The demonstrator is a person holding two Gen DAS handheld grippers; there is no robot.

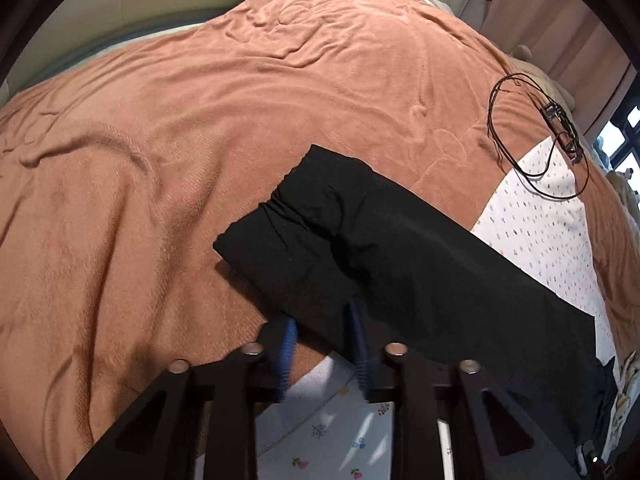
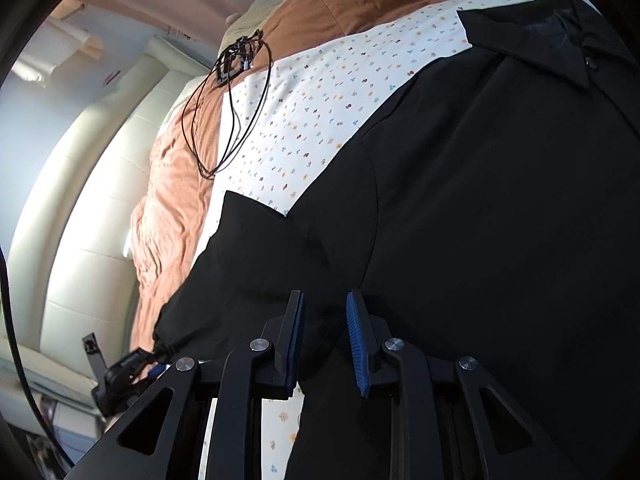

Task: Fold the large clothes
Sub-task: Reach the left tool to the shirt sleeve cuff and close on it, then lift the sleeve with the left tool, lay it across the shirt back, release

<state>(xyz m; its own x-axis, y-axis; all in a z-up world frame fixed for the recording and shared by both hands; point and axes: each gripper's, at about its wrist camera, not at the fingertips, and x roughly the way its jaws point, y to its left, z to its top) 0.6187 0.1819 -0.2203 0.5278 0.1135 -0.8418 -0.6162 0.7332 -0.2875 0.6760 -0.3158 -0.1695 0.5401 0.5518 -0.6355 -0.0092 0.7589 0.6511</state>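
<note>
A large black jacket lies on a white flower-print sheet over the bed. Its sleeve, with an elastic cuff, stretches across the left wrist view. My left gripper is at the sleeve's near edge; the cloth covers the tips of its blue pads, and the jaws stand apart. My right gripper is open, its blue pads over the jacket's body near the shoulder seam. The collar shows at the far right.
An orange-brown blanket covers the bed. A coiled black cable with a small device lies on the blanket and sheet; it also shows in the right wrist view. A cream padded headboard stands at the left.
</note>
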